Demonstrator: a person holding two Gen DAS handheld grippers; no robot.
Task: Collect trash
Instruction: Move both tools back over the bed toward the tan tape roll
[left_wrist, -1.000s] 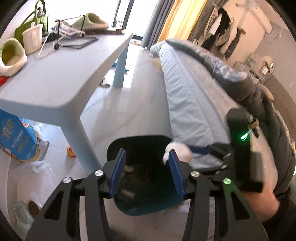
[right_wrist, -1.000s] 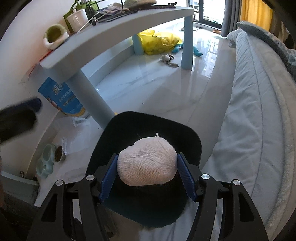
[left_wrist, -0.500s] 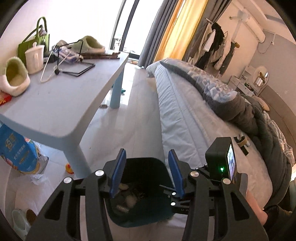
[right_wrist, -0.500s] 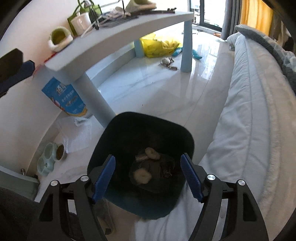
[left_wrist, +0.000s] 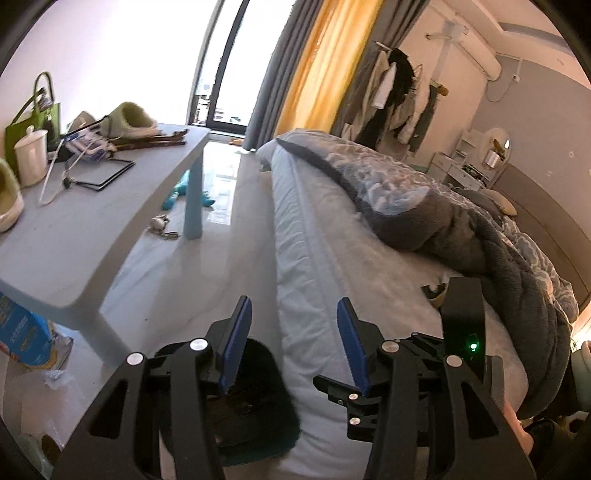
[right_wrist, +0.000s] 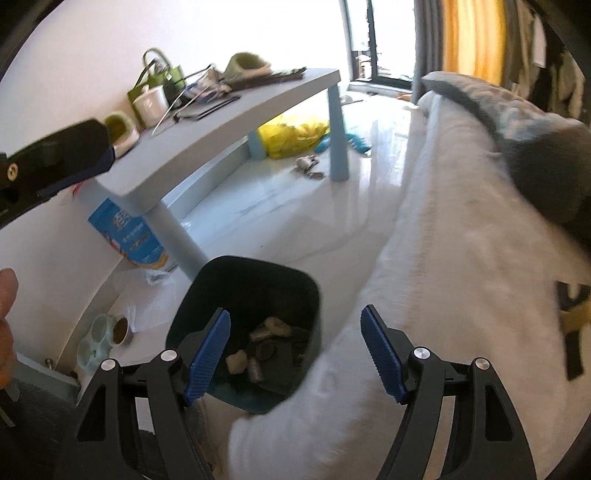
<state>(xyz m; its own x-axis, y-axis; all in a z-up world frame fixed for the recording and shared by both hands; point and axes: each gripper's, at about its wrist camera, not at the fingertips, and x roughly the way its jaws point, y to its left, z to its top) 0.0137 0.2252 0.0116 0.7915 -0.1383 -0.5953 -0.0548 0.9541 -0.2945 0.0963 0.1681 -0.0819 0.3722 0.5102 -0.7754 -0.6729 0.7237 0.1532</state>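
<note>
Jaws on both the right gripper (right_wrist: 295, 350) and the left gripper (left_wrist: 291, 343) are spread wide and nothing is held. Collected scraps are seen lying inside the dark bin (right_wrist: 255, 295), kept on the floor tight against the bed (right_wrist: 461, 258) for short drops, while a dark-and-yellow item (right_wrist: 572, 317), possibly trash, is seen on the bed.

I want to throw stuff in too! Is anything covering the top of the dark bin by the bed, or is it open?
It's open. The trash bin has no lid on it, and you can see scraps lying at the bottom. The right gripper is open above it, holding nothing, with nothing in between.
</note>
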